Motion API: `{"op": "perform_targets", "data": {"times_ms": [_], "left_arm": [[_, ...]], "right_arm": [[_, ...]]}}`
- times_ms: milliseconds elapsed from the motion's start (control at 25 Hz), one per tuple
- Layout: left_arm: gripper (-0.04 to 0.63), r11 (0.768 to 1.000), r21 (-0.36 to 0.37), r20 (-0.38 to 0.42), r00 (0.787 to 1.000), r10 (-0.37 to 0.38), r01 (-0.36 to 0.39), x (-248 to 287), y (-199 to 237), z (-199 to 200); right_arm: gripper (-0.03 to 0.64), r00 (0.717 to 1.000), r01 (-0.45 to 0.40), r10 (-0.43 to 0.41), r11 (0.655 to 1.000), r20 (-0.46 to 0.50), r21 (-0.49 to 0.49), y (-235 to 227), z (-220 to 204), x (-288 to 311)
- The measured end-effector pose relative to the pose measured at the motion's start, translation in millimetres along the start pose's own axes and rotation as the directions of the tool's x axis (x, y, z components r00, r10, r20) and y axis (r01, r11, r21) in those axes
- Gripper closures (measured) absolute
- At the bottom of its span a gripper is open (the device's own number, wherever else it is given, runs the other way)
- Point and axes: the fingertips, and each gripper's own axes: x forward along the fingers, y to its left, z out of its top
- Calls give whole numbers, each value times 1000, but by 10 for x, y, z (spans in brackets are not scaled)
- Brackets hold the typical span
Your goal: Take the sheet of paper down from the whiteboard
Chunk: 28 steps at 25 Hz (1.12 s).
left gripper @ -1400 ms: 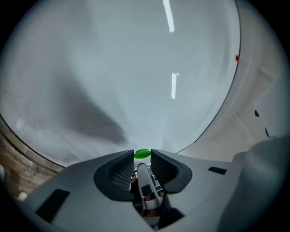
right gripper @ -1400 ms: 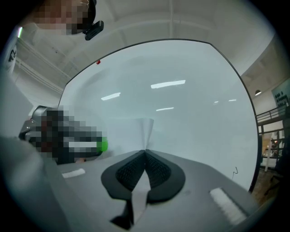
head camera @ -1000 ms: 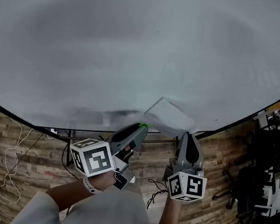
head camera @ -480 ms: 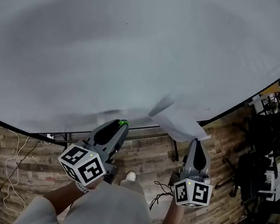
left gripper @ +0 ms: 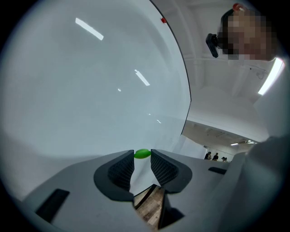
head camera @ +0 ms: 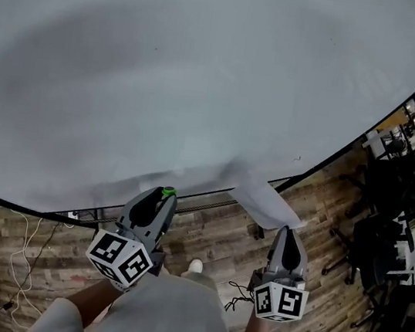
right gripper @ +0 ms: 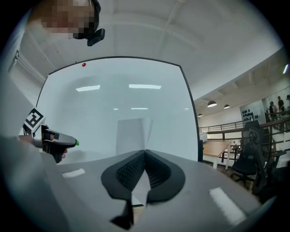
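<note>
Right claw (right gripper: pixel 145 152): closed on the sheet of paper (right gripper: pixel 131 136), jaws together with the near edge pinched between the pads. From the tips the sheet runs away from me toward the whiteboard (right gripper: pixel 113 97). It stands roughly upright and is bent along a vertical crease near its right side.

In the head view the sheet stretches from my right claw's tips up and left to the board's lower part. I can't tell whether its far edge touches the board surface.

Left claw (left gripper: pixel 142 158): closed on a small green piece (left gripper: pixel 142 153), held right at the jaw tips with the pads on both sides of it. It sits close to the board, left of the sheet and apart from it.

Both claws point at the board, near its bottom edge.
</note>
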Motion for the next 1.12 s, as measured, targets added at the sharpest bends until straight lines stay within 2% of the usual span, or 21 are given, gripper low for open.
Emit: {"op": "perform_targets", "data": {"times_ms": [320, 1120], "left_arm": [[479, 998, 54, -20, 999, 27, -26, -15, 99, -168], [479, 994, 106, -3, 1000, 26, -25, 5, -21, -116]], "right_arm": [[606, 1000, 14, -14, 1000, 9, -2, -52, -135, -100], [606, 997, -72, 72, 997, 9, -21, 153, -30, 147]]}}
